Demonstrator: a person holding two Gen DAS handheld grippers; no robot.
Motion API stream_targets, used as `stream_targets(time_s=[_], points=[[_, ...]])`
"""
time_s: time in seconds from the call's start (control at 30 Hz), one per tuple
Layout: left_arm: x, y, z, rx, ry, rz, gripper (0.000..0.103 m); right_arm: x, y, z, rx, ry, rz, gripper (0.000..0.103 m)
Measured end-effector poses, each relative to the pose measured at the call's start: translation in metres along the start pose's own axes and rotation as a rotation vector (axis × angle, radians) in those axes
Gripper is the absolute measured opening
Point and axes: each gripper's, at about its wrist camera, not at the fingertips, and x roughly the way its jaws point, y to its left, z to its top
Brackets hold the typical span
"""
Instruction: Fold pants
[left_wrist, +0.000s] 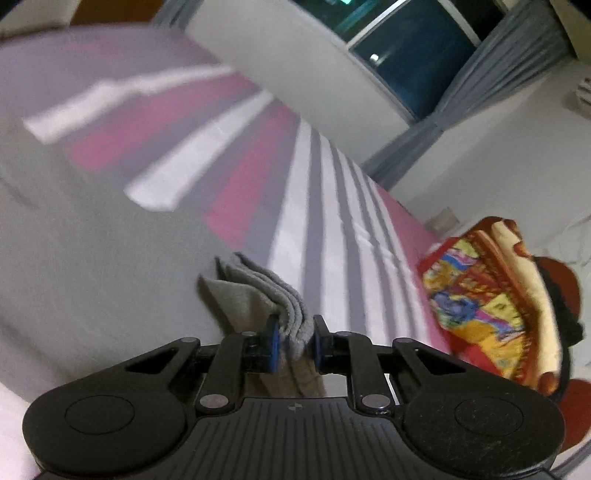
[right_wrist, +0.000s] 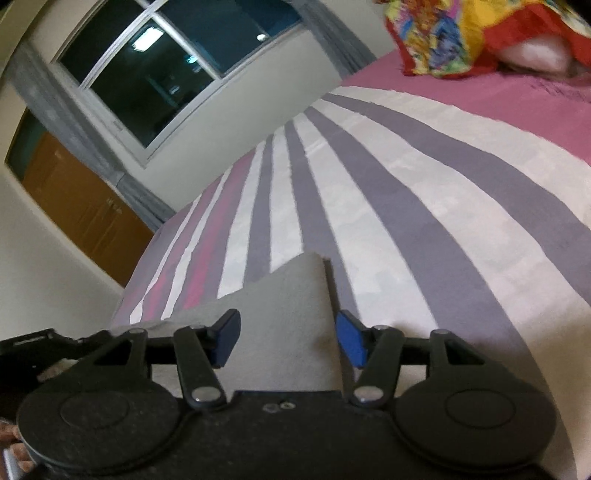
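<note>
The grey pants (left_wrist: 258, 291) lie bunched in several folded layers on the striped bedsheet (left_wrist: 332, 229). My left gripper (left_wrist: 293, 341) is shut on a thick fold of the grey pants, with cloth sticking out ahead of the blue pads. In the right wrist view a flat corner of the grey pants (right_wrist: 288, 314) lies on the sheet between my fingers. My right gripper (right_wrist: 286, 336) is open, its blue pads on either side of that cloth and apart from it.
The bed has a pink, grey and white striped sheet (right_wrist: 406, 192). A bright multicoloured blanket (left_wrist: 491, 295) sits at the bed's right side, also at the top of the right wrist view (right_wrist: 461, 33). A window (right_wrist: 166, 66), curtains and a wooden door (right_wrist: 81, 206) stand beyond the bed.
</note>
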Motion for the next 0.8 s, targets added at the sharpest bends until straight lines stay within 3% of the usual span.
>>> stream_targets(time_s=[0.17,0.23,0.3,0.4,0.53,0.67,0.8], points=[[0.003,0.042,-0.015,0.027,0.023,0.142,0.018,0.029,0.033,-0.012,-0.156,0.092,-0.027,0.049],[0.023,0.057,-0.030,0.056,0.106,0.212,0.018,0.043,0.043,-0.023,-0.229,0.133,-0.050,0.047],[0.028,0.066,-0.037,0.059,0.110,0.229,0.019,0.058,0.048,-0.033,-0.299,0.188,-0.096,0.047],[0.023,0.055,-0.027,0.073,0.105,0.249,0.019,0.070,0.053,-0.042,-0.406,0.242,-0.141,0.047],[0.013,0.026,-0.010,0.154,0.027,0.246,0.019,0.063,0.060,-0.029,-0.402,0.224,-0.113,0.047],[0.035,0.005,0.006,0.202,0.062,0.240,0.019,0.080,0.077,-0.012,-0.447,0.201,-0.119,0.047],[0.075,-0.006,0.014,0.260,0.113,0.287,0.019,0.109,0.085,0.001,-0.460,0.193,-0.161,0.047]])
